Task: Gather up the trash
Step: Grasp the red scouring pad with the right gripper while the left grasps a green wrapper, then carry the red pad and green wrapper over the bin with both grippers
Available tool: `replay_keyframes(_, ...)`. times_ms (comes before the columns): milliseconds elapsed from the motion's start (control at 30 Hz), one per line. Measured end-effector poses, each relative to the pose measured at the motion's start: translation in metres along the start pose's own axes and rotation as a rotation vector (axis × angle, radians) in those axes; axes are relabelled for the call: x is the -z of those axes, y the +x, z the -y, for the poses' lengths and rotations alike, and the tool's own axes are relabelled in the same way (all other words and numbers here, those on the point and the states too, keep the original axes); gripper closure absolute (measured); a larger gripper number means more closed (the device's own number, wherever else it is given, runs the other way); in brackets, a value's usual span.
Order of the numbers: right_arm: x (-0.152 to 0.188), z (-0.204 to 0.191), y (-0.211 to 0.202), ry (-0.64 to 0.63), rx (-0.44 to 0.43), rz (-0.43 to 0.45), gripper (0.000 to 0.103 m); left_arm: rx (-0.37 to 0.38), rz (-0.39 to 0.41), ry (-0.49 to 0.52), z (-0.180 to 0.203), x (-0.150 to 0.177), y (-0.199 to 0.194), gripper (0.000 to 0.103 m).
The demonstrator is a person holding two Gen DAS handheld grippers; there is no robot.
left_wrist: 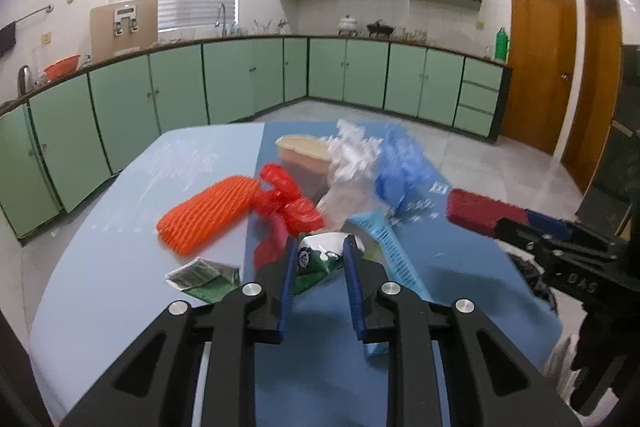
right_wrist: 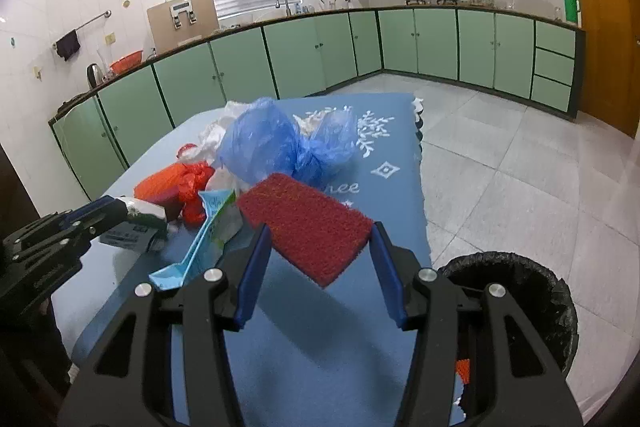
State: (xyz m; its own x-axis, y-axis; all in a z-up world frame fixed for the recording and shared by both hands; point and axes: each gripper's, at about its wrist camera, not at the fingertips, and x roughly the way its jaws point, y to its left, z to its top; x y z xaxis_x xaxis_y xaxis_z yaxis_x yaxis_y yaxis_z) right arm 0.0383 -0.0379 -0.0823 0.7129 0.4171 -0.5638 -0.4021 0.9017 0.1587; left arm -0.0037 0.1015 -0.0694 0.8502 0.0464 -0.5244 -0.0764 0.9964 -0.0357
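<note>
Wrapper: your left gripper (left_wrist: 320,247) pinches a crumpled green-and-white plastic wrapper (left_wrist: 318,257) above the blue mat (left_wrist: 460,267).
Sponge: your right gripper (right_wrist: 318,231) clamps a flat red rectangular scouring sponge (right_wrist: 306,227), raised beside the black-lined bin (right_wrist: 532,279).

A blue mat (right_wrist: 372,195) covers the pale blue table (left_wrist: 120,227).

Trash pile (right_wrist: 248,163) on table (left_wrist: 100,267); bin (right_wrist: 520,291) right, apparently floor-level.
</note>
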Motion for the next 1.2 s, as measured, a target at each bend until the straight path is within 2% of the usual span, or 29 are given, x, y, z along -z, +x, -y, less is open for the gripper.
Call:
replay_keyframes(300, 0.004, 0.002, 0.004, 0.004, 0.008, -0.016, 0.054, 0.018, -0.020, 0.062, 0.015, 0.008, 0.007, 0.082)
replay_keyframes(400, 0.004, 0.001, 0.006, 0.008, 0.007, -0.024, 0.054, 0.018, -0.037, 0.075, 0.017, 0.012, 0.013, 0.074)
replay_keyframes(467, 0.005, 0.001, 0.007, 0.011, 0.007, -0.026, 0.054, 0.023, -0.059, 0.067, 0.015, 0.015, 0.019, 0.064)
replay_keyframes(567, 0.005, 0.003, 0.007, 0.015, 0.010, -0.027, 0.054, 0.022, -0.075, 0.075, 0.015, 0.021, 0.025, 0.059)
replay_keyframes(733, 0.005, 0.004, 0.007, 0.019, 0.008, -0.028, 0.054, 0.035, -0.077, 0.098, 0.017, 0.023, 0.027, 0.068)
replay_keyframes(767, 0.005, 0.004, 0.007, 0.019, 0.007, -0.029, 0.054, 0.045, -0.074, 0.098, 0.017, 0.023, 0.026, 0.075)
replay_keyframes(1100, -0.007, 0.001, -0.010, 0.017, -0.006, 0.021, 0.054, 0.027, 0.002, 0.030, 0.002, -0.003, 0.001, 0.076)
replay_keyframes(1200, -0.014, 0.000, -0.018, 0.022, 0.000, 0.040, 0.054, 0.023, 0.033, 0.038, 0.004, -0.017, -0.007, 0.076)
